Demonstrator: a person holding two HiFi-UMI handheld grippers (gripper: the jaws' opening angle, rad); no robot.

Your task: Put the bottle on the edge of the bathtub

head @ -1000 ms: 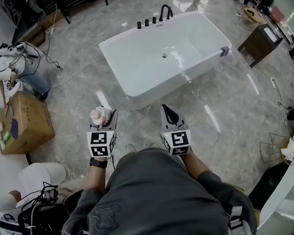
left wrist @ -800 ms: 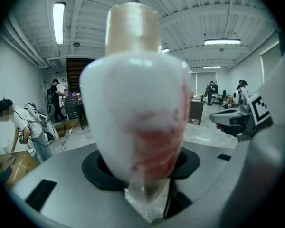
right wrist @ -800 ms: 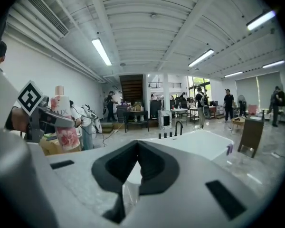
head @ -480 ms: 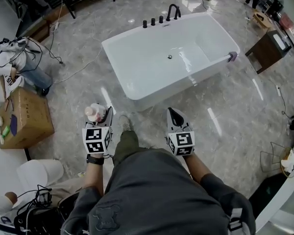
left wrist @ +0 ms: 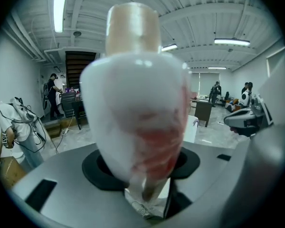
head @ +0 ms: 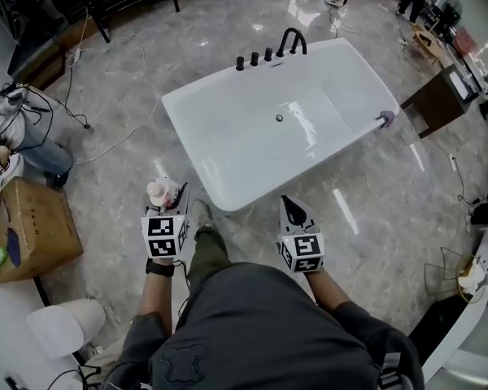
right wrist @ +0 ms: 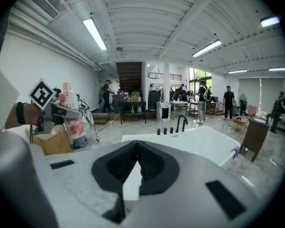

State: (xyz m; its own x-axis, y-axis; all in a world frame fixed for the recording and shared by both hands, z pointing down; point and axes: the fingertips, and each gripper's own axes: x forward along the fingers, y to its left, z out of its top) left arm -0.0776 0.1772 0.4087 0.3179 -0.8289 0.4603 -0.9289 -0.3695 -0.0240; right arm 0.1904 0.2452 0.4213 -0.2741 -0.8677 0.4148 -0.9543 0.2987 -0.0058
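Observation:
A white bottle [head: 159, 191] with pink flower print and a beige cap stands upright between the jaws of my left gripper [head: 170, 198], which is shut on its body. In the left gripper view the bottle [left wrist: 137, 108] fills the middle and hides most of what lies ahead. My right gripper [head: 289, 204] is level with the left one, shut to a point and empty. The white bathtub [head: 225, 202] lies just ahead, its near corner rim between the two grippers. The right gripper view shows the bathtub [right wrist: 199, 139] beyond the shut jaws and the held bottle [right wrist: 72, 113] at left.
A black faucet [head: 292, 39] and knobs stand on the tub's far rim. A small purple item [head: 384, 120] sits on its right rim. A cardboard box [head: 24, 227] is at left, a dark wooden cabinet [head: 439, 97] at right. Cables trail over the marble floor.
The view has closed in on the tub: its near corner now lies between the grippers. The box has slid toward the left edge. Both grippers keep their pose and hold.

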